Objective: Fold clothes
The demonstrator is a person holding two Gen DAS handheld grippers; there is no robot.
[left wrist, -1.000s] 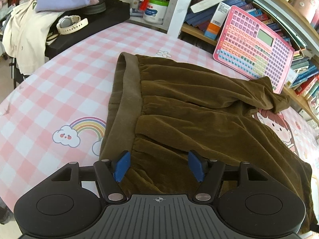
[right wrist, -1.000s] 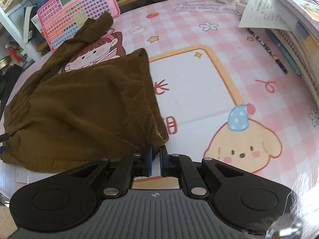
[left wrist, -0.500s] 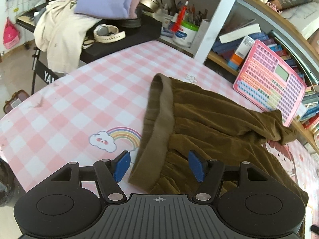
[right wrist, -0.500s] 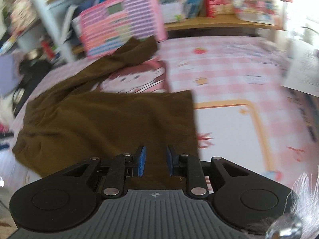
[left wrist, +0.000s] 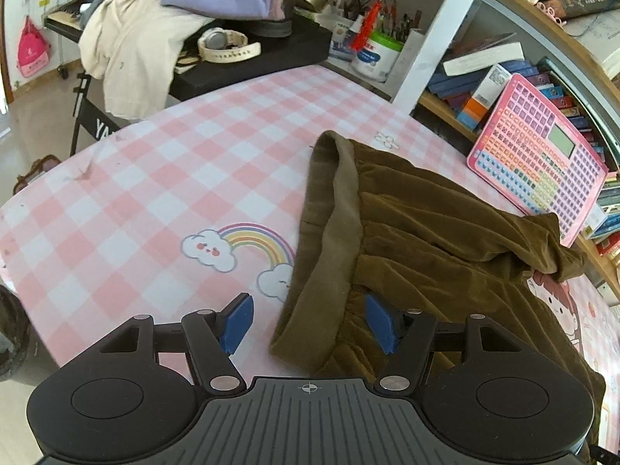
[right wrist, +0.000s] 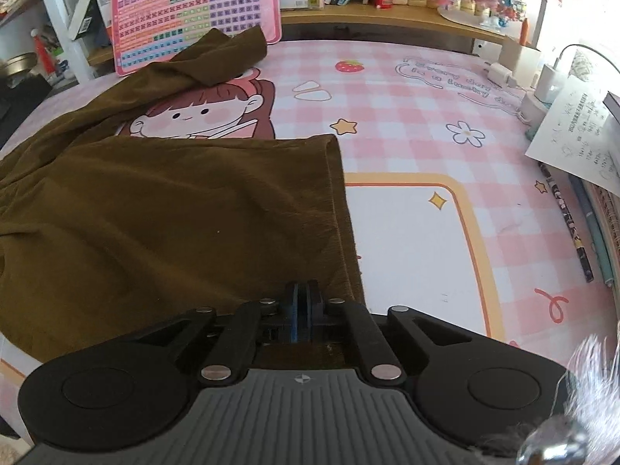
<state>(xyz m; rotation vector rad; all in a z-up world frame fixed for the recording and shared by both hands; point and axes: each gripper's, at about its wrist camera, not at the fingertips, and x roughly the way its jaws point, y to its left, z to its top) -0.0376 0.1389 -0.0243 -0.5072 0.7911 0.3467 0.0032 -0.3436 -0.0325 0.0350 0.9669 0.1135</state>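
Note:
A brown velvet pair of trousers (left wrist: 426, 232) lies spread on the pink checked table mat (left wrist: 155, 193). Its lighter waistband (left wrist: 333, 232) runs toward my left gripper (left wrist: 310, 321), which is open, with the waistband's near corner between the blue pads; neither pad presses on it. In the right wrist view the trouser leg (right wrist: 174, 213) ends in a hem at the right. My right gripper (right wrist: 300, 300) sits at that hem's near corner, its jaws closing tight with brown cloth pinched between the pads. The other leg is bunched up at the back.
A pink toy keyboard tablet (right wrist: 193, 11) leans on the shelf behind the trousers. A black stand with a watch (left wrist: 228, 44) and piled clothes is at the back left. Pens (right wrist: 569, 224), paper (right wrist: 573, 131) and chargers (right wrist: 542, 77) line the right edge.
The left gripper drew back off the cloth to the waistband's corner. The right gripper opened slightly, shifted along the leg hem, and closed again on the cloth.

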